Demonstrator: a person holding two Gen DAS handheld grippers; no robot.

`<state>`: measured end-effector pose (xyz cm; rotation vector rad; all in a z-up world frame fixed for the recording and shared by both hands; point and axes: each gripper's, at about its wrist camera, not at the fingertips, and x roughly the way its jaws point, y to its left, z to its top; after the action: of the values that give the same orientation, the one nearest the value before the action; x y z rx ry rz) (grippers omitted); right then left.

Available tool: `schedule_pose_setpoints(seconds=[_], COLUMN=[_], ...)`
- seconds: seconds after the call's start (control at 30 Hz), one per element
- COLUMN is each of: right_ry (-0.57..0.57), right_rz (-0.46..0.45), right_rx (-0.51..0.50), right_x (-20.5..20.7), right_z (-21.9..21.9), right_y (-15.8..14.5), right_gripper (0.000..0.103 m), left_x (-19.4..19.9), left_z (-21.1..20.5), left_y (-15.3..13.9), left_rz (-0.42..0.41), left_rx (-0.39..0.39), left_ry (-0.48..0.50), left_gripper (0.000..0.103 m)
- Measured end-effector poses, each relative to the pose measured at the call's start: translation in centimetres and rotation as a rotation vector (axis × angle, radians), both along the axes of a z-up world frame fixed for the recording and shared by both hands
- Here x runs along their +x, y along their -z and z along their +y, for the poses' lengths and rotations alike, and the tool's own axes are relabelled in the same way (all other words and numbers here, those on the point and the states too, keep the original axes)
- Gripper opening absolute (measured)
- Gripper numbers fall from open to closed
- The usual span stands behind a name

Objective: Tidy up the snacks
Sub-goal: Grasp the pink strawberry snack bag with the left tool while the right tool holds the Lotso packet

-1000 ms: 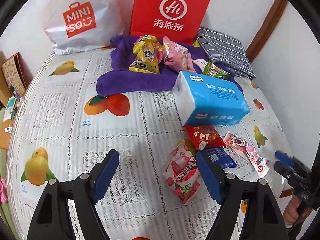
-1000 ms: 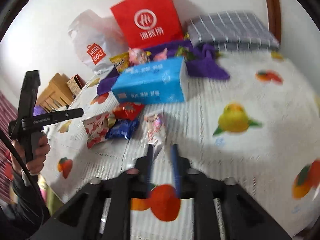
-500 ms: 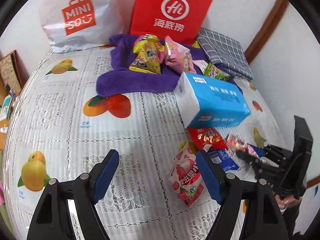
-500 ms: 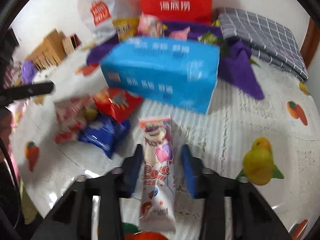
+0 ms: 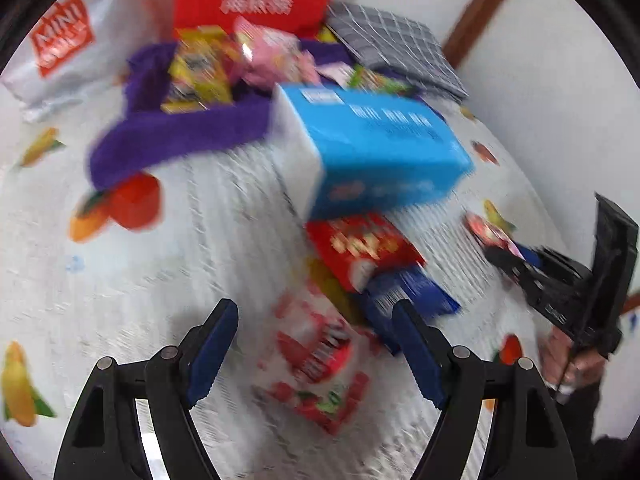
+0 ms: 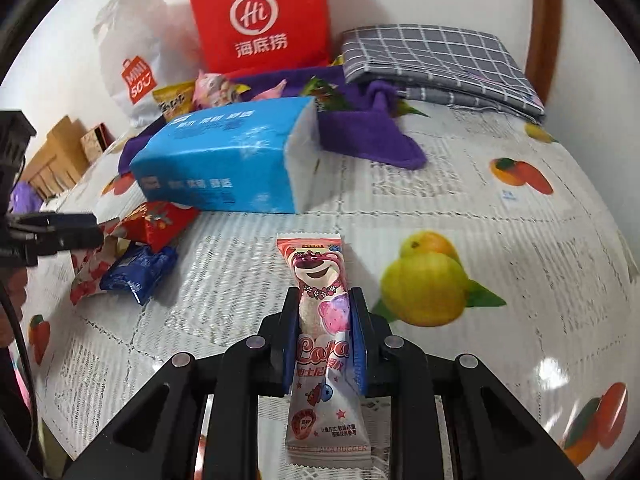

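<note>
Jaws of the right gripper (image 6: pixel 324 300), having just closed, are pinching a pink bear-print snack stick (image 6: pixel 320 280) lying lengthwise between them on the tablecloth (image 6: pixel 460 184), while the left gripper (image 5: pixel 316 316) is hovering wide open just above a strawberry packet (image 5: pixel 316 356), a blue tissue pack (image 5: pixel 384 152) sitting farther ahead.

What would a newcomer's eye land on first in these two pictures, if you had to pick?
First, the pink bear-print snack in the foreground, clamped between the right gripper pads, which have just closed on it. Behind it, the blue tissue pack lies mid-table, with the red bag upright against the wall. The left gripper hangs open over a strawberry packet.
</note>
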<state>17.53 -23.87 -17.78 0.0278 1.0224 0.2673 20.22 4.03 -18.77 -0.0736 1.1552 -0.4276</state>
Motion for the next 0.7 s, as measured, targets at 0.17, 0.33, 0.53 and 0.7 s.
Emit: schedule_pose_setpoints(seconds=[0.17, 0.33, 0.53, 0.7], right_ry=[0.004, 0.009, 0.008, 0.012], right_rz=[-0.027, -0.031, -0.045, -0.035], right_rx=[-0.040, -0.055, -0.086, -0.047], right_x=[-0.3, -0.3, -0.3, 0.0], right_z=[0.6, 0.7, 1.1, 0.6], right_y=[0.0, 0.0, 0.1, 0.1], right_gripper=[0.023, 0.023, 0.023, 0.024], left_x=[-2.0, -3.4, -4.6, -4.3], left_z=[-0.5, -1.4, -2.0, -0.4], left_y=[0.2, 0.4, 0.8, 0.9], left_rz=[-0.043, -0.097, -0.185, -0.225], left_rx=[0.040, 0.123, 0.207, 0.179], left_ry=[0.026, 0.057, 0.076, 0.016], left_gripper=[0.079, 0.082, 0.084, 0.077])
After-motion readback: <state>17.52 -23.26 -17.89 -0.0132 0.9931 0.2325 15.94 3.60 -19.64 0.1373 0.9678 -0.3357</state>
